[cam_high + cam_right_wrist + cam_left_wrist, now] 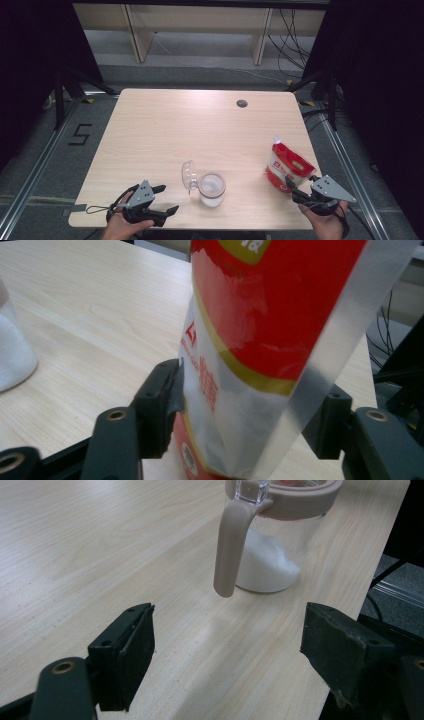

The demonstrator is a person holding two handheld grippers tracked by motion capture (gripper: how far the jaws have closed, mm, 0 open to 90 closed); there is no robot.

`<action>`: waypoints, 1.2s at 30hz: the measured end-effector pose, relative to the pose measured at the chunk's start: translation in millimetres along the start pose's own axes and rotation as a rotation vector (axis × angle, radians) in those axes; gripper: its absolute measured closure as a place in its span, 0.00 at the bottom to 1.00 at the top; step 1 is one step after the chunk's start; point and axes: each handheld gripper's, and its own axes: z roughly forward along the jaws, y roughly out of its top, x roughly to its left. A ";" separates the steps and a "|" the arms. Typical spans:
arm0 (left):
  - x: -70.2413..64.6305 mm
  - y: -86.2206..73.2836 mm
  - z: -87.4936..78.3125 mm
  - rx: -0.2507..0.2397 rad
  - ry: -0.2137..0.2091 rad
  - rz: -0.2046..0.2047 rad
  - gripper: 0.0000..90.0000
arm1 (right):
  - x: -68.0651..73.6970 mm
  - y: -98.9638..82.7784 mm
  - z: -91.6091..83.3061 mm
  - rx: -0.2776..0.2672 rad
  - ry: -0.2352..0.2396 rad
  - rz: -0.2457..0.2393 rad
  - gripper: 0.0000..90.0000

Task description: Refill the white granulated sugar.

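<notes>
Pale wood-grain covers the table, which stands on a grey floor with dark curtains at both sides and light shelving behind it. Taking the glass jar as the landmark: it stands near the table's front edge, about midway along it, with white grains heaped in its bottom and a beige ring round its mouth. Its clear lid is swung open and stands up on the jar's left side. In the left gripper view a beige handle hangs down the jar's near wall.

Left of the jar, at the table's front-left part, the left tongs point toward it with the jaws spread wide and nothing between them; bare table lies between them and the jar.

Right of the jar, well apart from it and close to the table's right edge, a red and white pouch stands upright with a clear strip down its side. The right tongs reach its lower part from the front. In the right gripper view the pouch sits between the two jaws; the left pad lies against its wall, while the right pad is partly hidden behind the clear strip, so I cannot tell whether they press it.
</notes>
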 end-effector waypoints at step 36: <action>-0.3 8.9 -5.2 -0.040 0.022 -0.064 0.24 | 20.7 -23.5 -26.2 0.077 0.020 0.042 0.26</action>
